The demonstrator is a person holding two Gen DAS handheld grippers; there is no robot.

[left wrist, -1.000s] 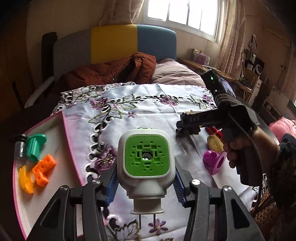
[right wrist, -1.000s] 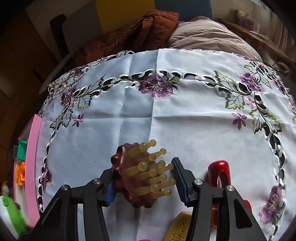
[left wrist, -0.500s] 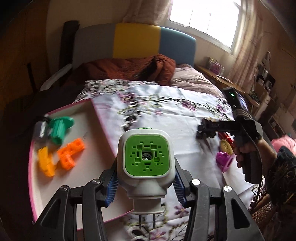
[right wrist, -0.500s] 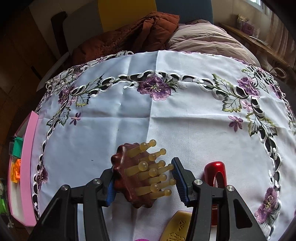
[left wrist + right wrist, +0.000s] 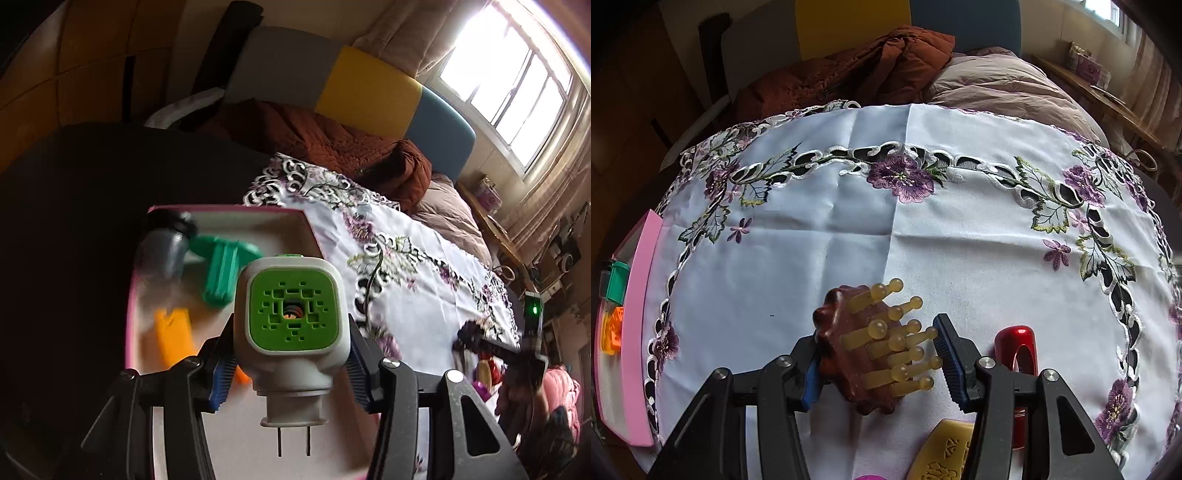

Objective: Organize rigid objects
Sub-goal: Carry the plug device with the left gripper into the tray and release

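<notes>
Green-faced plug (image 5: 293,317) clamped in left tongs (image 5: 291,365), now carried over pink tray (image 5: 130,295), near drop-off; right tongs (image 5: 877,360) unmoved, gripping bristled brown massager (image 5: 864,354).

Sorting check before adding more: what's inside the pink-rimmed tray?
In the pink-rimmed tray: a green piece, an orange block, a grey capped vial. The held plug-in device covers the rest.

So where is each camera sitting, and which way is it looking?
Left wrist: rides the left gripper, looking down past its fingers and the green-faced plug at the pink tray; a hand shows at the right.
Right wrist: rides the right gripper, looking down at the brown massage brush over the tablecloth.
Shared: tray, tablecloth, brown jacket.
</notes>
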